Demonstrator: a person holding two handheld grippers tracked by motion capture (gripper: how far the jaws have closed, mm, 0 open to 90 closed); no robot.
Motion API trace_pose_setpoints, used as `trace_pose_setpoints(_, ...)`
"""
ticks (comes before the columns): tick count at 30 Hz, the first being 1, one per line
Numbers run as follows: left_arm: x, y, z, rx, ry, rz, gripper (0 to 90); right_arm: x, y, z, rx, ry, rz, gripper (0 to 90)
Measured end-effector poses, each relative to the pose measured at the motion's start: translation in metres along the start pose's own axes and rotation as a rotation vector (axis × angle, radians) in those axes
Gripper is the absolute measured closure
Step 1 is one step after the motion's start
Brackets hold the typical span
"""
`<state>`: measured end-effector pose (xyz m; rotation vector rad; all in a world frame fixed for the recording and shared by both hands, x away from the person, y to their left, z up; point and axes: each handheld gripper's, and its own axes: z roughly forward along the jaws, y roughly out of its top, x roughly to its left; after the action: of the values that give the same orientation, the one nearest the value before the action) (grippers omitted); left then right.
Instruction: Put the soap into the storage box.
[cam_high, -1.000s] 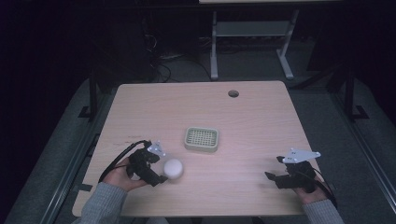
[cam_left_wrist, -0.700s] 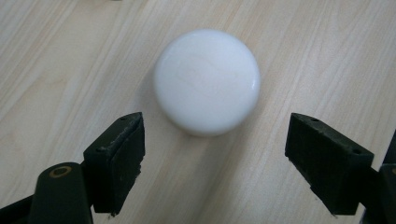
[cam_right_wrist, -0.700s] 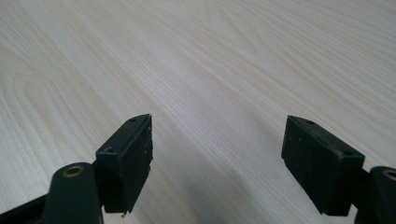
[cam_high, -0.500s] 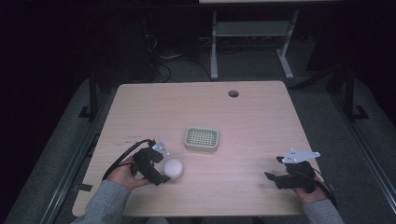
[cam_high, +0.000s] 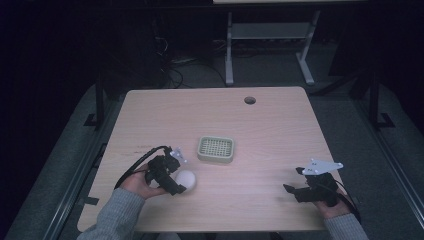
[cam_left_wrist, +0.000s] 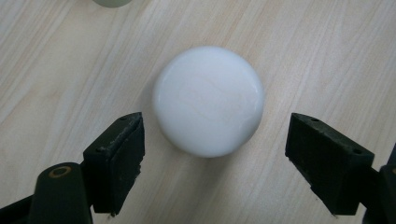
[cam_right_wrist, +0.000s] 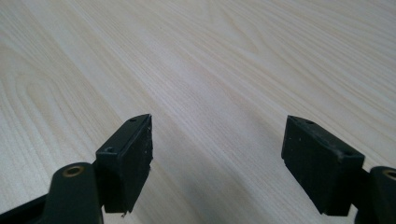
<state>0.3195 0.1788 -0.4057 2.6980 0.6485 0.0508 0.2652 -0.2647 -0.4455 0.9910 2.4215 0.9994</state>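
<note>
White round soap bar (cam_left_wrist: 208, 100), perhaps, sits between my left gripper (cam_left_wrist: 215, 154) jaws, spread and apart from it; my right gripper (cam_right_wrist: 217, 163) gapes over bare table (cam_right_wrist: 233, 56).

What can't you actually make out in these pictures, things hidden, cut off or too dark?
- White round object: its underside is hidden, left gripper view; its near side is behind the left gripper, high view.
- Green perforated tray: cut off by the top edge, left gripper view.
- Right gripper: too small in the high view to judge its jaws.
- Room beyond the table: too dark, high view.
</note>
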Motion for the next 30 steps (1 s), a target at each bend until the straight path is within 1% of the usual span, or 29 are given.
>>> trace_pose_setpoints(2, 0.0, 0.002, 0.001, -0.002, -0.004, -0.004, 18.7, 0.0, 0.0, 0.0, -0.002, 0.001, -0.003, 24.2)
trace_pose_setpoints(3, 0.0, 0.003, 0.003, 0.005, -0.014, -0.008, 18.7, 0.0, 0.0, 0.0, -0.001, 0.0, -0.004, 24.2)
trace_pose_setpoints(5, 0.001, 0.004, 0.004, 0.012, -0.015, -0.005, 18.5, 0.0, 0.0, 0.0, -0.002, 0.001, -0.003, 24.2)
trace_pose_setpoints(7, 0.001, 0.005, 0.007, 0.022, -0.023, -0.013, 18.4, 0.0, 0.0, 0.0, -0.002, 0.002, -0.004, 24.2)
trace_pose_setpoints(9, 0.001, 0.007, 0.01, 0.031, -0.022, -0.02, 18.4, 0.0, 0.0, 0.0, -0.002, 0.003, -0.003, 24.2)
trace_pose_setpoints(12, 0.001, 0.008, 0.012, 0.041, -0.012, -0.018, 18.4, 0.0, 0.0, 0.0, -0.002, 0.003, -0.005, 24.2)
trace_pose_setpoints(13, 0.002, 0.01, 0.013, 0.054, -0.011, -0.011, 18.4, 0.001, 0.001, 0.0, -0.001, 0.004, -0.005, 24.2)
trace_pose_setpoints(15, 0.002, 0.011, 0.014, 0.066, -0.012, -0.013, 18.4, 0.001, 0.001, 0.0, -0.001, 0.005, -0.005, 24.2)
trace_pose_setpoints(19, 0.003, 0.013, 0.017, 0.079, -0.014, -0.012, 18.2, 0.001, 0.001, 0.0, 0.001, 0.008, -0.004, 24.2)
trace_pose_setpoints(22, 0.003, 0.014, 0.018, 0.079, -0.013, -0.013, 18.2, 0.001, 0.001, 0.001, 0.0, 0.009, -0.006, 24.2)
trace_pose_setpoints(28, 0.003, 0.017, 0.024, 0.118, -0.007, 0.002, 18.1, 0.001, 0.001, 0.001, 0.001, 0.012, -0.011, 24.2)
trace_pose_setpoints(30, 0.003, 0.018, 0.026, 0.128, -0.009, -0.002, 18.1, 0.001, 0.001, 0.001, 0.004, 0.014, -0.006, 24.2)
